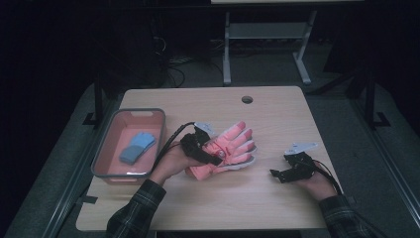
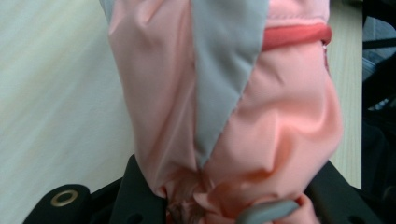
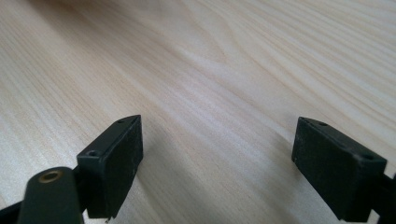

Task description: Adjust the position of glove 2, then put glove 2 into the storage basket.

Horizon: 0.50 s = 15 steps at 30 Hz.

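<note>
A pink glove with grey trim lies with its fingers spread at the middle of the wooden table. My left gripper lies across its cuff end and is shut on it. In the left gripper view, pink and grey glove fabric is bunched between the black jaws of the left gripper. My right gripper sits low over bare wood to the right of the glove, apart from it. The right gripper stands open with nothing between its jaws.
A grey bin with a pink inside stands at the table's left and holds folded blue cloths. A round cable hole sits near the far edge. Beyond the table are a white desk frame and a dark floor.
</note>
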Motion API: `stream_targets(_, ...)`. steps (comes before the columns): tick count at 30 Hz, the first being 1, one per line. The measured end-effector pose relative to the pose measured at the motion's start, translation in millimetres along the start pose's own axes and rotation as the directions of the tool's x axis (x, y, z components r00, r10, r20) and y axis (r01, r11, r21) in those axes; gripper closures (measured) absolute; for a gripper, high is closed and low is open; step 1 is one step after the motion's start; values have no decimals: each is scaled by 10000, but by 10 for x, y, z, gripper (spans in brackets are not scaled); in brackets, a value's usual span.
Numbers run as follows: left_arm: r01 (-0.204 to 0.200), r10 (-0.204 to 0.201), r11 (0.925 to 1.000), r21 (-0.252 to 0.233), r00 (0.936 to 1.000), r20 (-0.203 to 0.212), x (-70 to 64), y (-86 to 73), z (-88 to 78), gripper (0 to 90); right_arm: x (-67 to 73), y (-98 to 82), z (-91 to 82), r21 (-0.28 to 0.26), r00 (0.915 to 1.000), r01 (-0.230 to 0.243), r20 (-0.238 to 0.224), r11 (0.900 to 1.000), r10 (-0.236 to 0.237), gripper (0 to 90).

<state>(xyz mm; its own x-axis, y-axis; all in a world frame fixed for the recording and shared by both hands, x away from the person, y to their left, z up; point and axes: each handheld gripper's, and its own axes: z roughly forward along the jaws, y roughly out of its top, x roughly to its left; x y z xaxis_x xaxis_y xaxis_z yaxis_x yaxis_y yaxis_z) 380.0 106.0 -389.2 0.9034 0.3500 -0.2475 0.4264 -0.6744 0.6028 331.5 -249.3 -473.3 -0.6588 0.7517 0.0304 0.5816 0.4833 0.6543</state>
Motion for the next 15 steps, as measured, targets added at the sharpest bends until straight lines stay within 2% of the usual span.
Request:
stream_targets(8, 419, -444, 9982, -419, 9973, -586, 72, -55, -385, 603, -6, -16, 25, -239, 10000, -49, -64, 9997, 48, 134)
stream_targets(15, 916, -1023, 9913, -947, 9880, -1154, 166, -164, -776, 601, -18, -61, 39, -658, 9999, 15, -118, 9978, -23, 112)
